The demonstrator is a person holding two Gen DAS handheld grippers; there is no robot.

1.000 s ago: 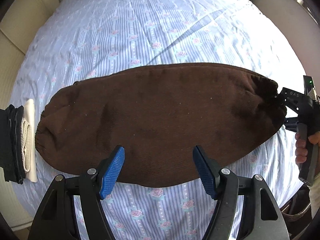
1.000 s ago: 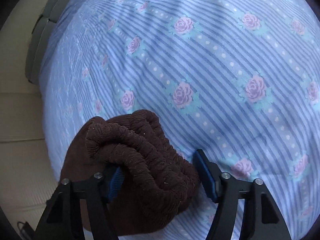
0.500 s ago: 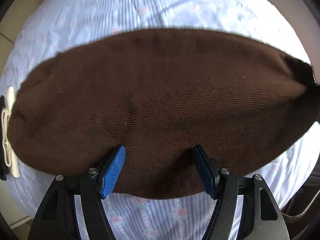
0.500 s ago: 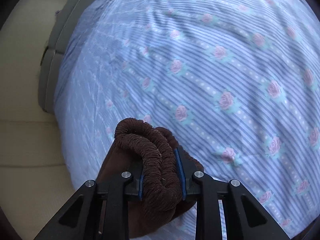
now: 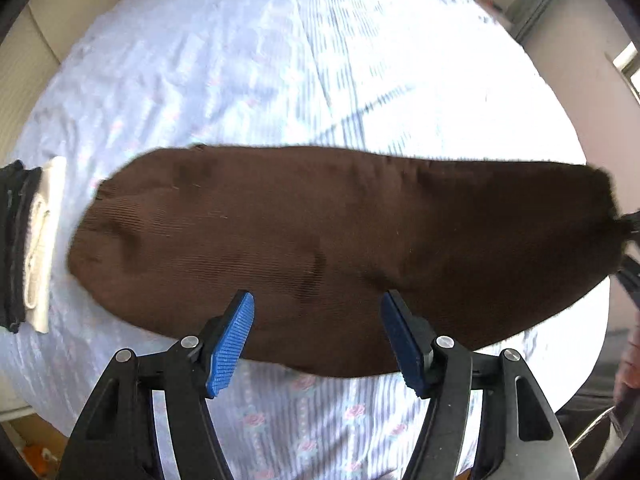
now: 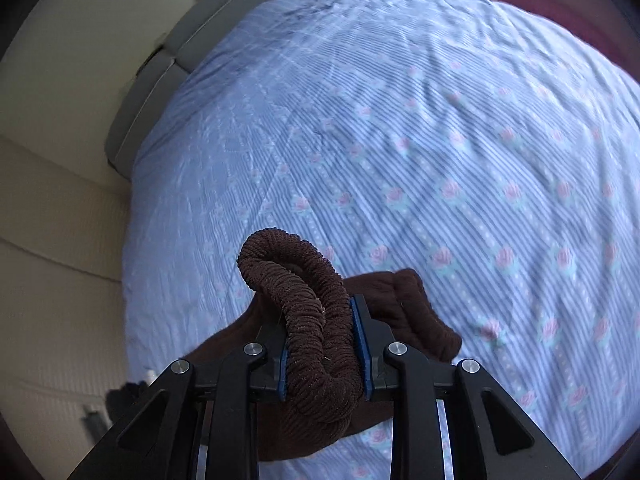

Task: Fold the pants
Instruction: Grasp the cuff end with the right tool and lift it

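Note:
Brown corduroy pants (image 5: 340, 248) lie stretched across the bed as a long folded strip, their right end lifted. My left gripper (image 5: 318, 336) is open and empty, its blue pads just over the strip's near edge at the middle. My right gripper (image 6: 322, 344) is shut on the bunched elastic waistband (image 6: 304, 300) of the pants and holds it above the sheet. A sliver of the right gripper shows at the far right of the left wrist view (image 5: 630, 226).
The bed has a blue striped sheet with pink roses (image 5: 304, 76), also in the right wrist view (image 6: 440, 152). A stack of folded black and cream clothes (image 5: 30, 240) lies at the bed's left edge. A grey headboard cushion (image 6: 160, 92) and beige walls border the bed.
My right gripper closed on the waistband and lifted it away from the sheet. My left gripper dipped close to the pants, then drew back; it stayed open.

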